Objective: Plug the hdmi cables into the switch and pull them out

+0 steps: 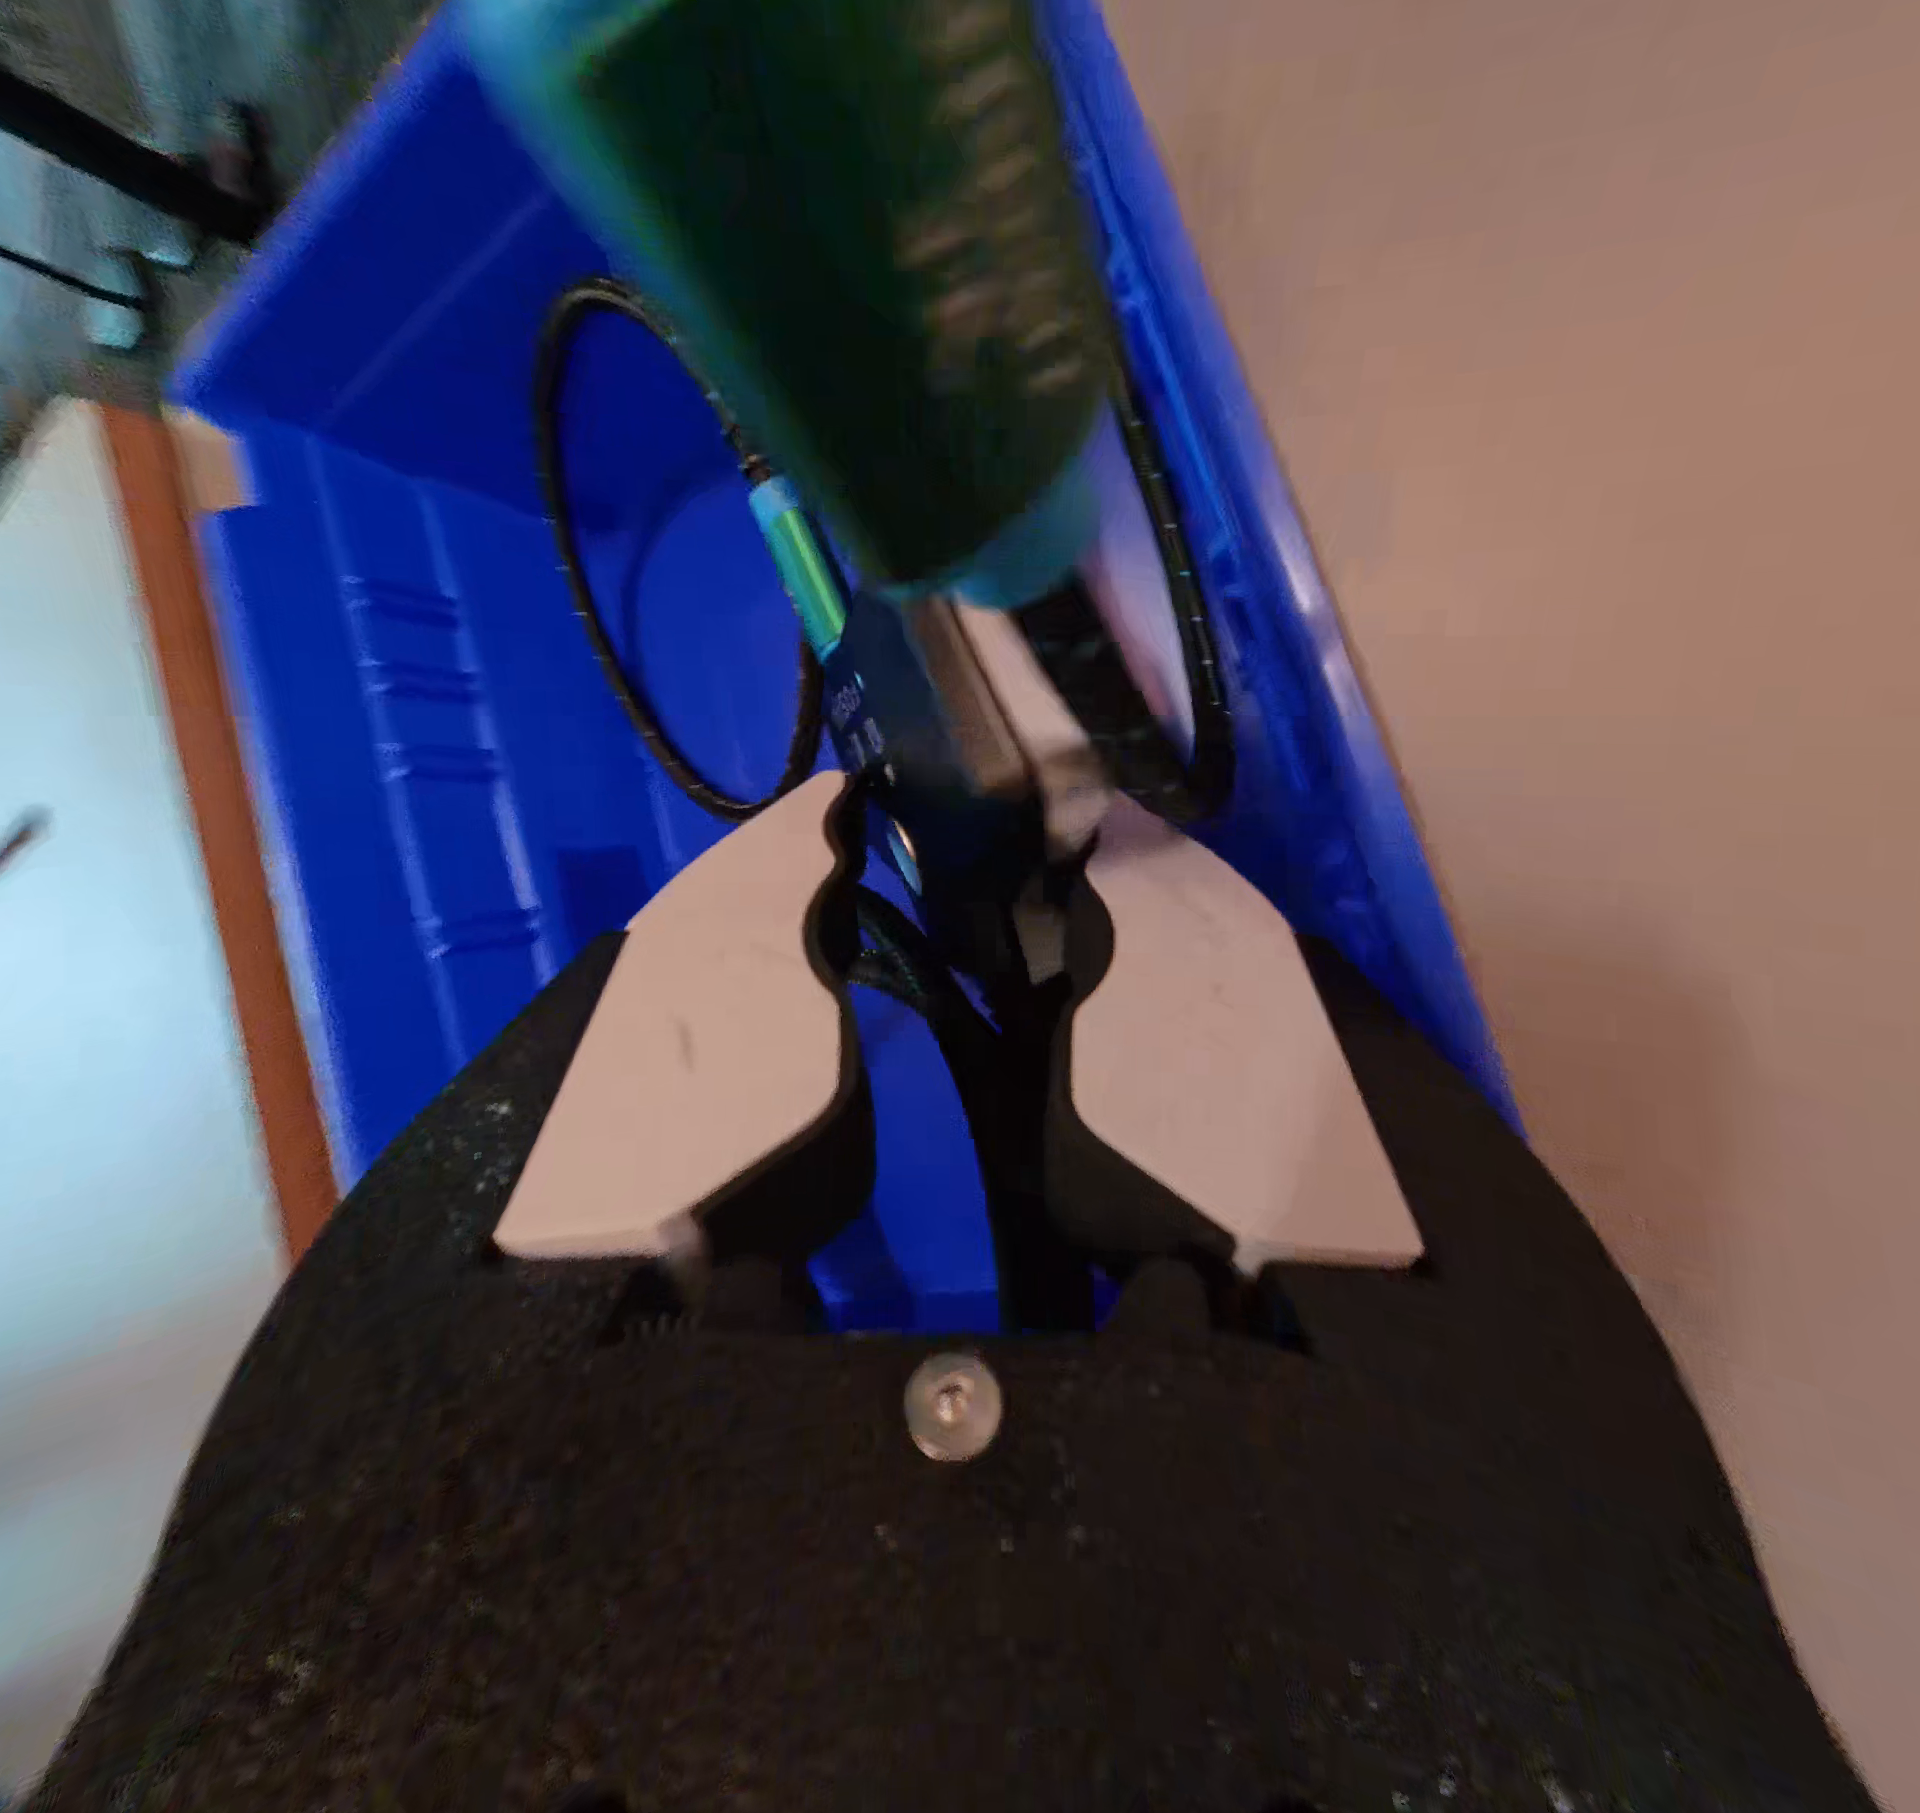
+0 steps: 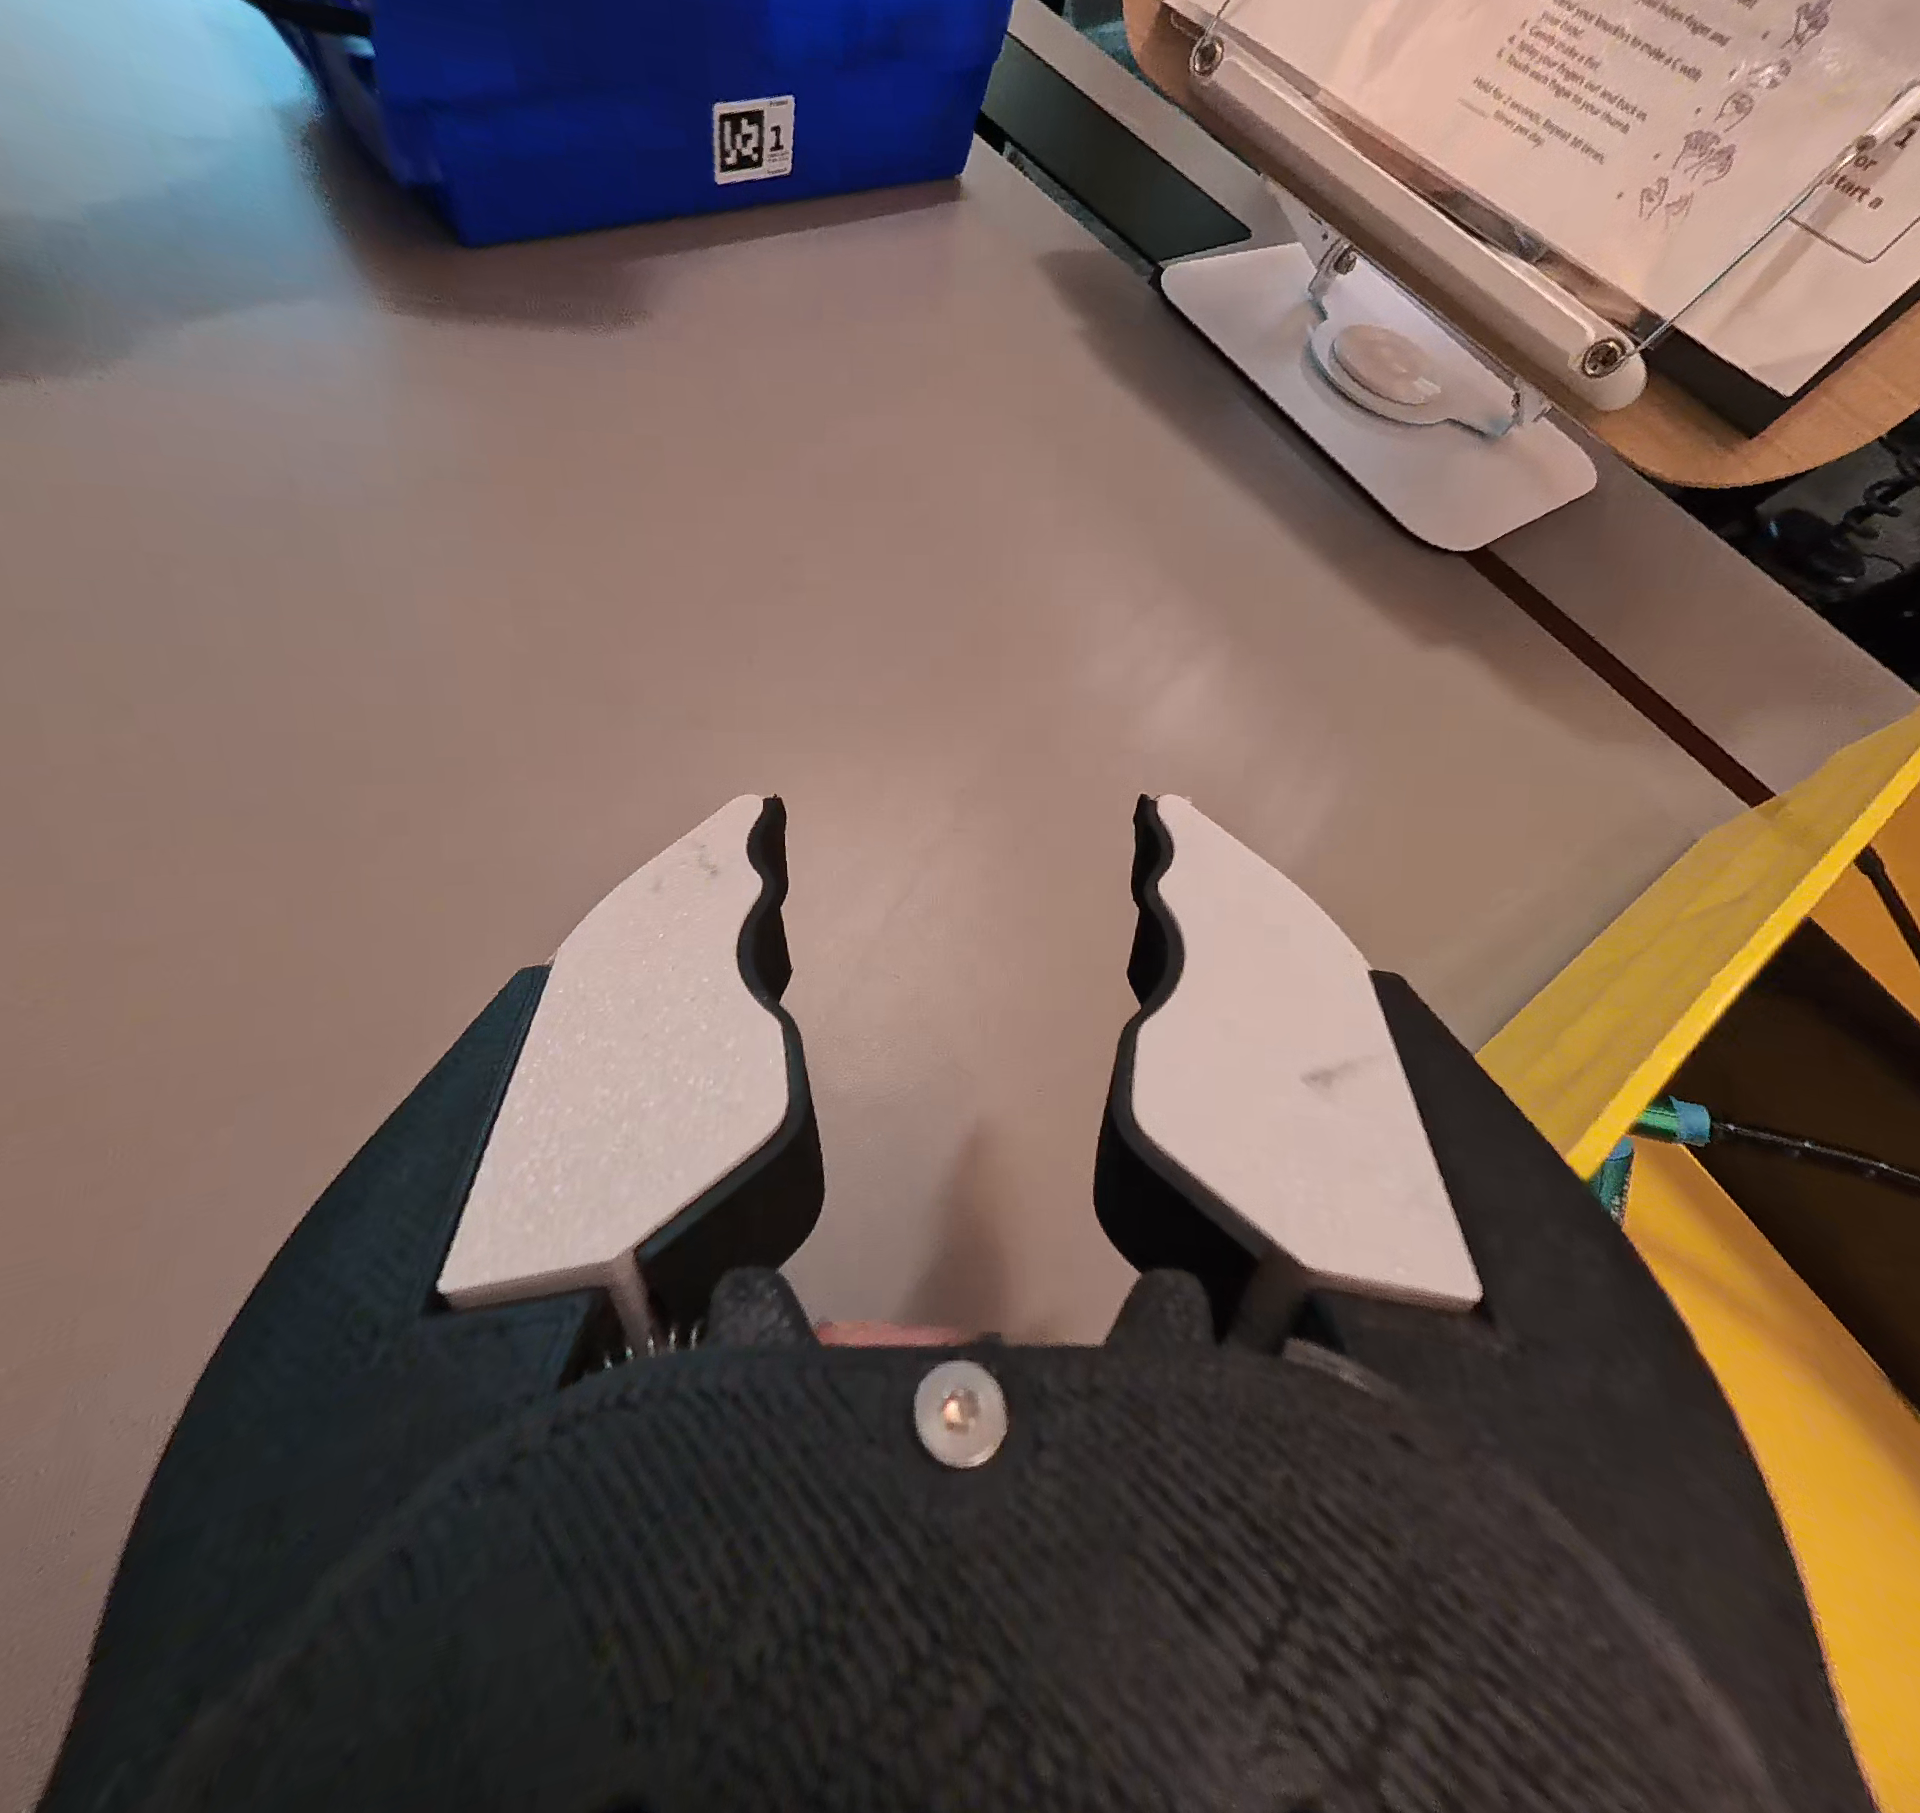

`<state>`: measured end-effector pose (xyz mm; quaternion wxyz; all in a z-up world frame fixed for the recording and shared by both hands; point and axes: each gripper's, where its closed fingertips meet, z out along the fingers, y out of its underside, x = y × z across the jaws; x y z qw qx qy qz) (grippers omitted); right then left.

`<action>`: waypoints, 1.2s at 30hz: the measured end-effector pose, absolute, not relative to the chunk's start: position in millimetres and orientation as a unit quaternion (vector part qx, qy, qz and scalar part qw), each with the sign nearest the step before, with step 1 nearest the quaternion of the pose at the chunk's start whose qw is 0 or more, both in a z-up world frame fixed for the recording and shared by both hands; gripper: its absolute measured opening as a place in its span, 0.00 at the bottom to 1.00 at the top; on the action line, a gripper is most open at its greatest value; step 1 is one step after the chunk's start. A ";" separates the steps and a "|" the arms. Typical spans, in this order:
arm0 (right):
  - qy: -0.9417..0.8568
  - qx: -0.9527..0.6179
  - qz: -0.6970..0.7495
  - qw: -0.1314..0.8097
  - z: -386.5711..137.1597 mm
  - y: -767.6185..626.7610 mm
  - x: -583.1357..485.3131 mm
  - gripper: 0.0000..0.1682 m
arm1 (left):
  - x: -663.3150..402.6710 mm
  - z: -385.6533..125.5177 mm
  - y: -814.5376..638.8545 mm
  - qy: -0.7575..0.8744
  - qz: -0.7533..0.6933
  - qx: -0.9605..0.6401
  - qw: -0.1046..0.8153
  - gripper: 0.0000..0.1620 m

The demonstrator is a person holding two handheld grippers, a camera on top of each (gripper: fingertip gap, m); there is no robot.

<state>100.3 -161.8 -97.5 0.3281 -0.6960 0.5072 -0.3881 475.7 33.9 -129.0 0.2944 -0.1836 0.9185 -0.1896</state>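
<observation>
Left claw: clamped on a cable plug over the blue bin, the blurred green switch dangling from it; a jerk may slip the grip. Right claw: apart, empty, above the tabletop, too far to steady the switch.

Left claw: rough, grainy black printed plastic body w/ smooth matt grey plates, shiny metal screw. Right claw: same build, layered ribbed print texture. Blue bin: glossy moulded plastic, ribbed walls. Cable in the bin: black braided sheath; plug looks metallic green. Counter: smooth matt grey-brown laminate. Doc stand: white plastic, metal clips, paper sheet.
</observation>
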 end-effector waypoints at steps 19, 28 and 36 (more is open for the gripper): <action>0.463 -0.522 -0.331 0.635 -4.2 -111.2 101.3 0.49 | 294.1 146.3 -18.6 0.537 -0.421 0.166 0.712 0.14; 0.373 -0.374 -0.161 0.834 57.6 -64.9 84.0 0.43 | 154.2 103.2 -72.5 0.416 -0.385 0.389 0.726 0.13; 0.375 -0.334 -0.155 0.851 69.5 -75.7 76.5 0.38 | 93.8 93.5 -96.8 0.350 -0.347 0.463 0.737 0.14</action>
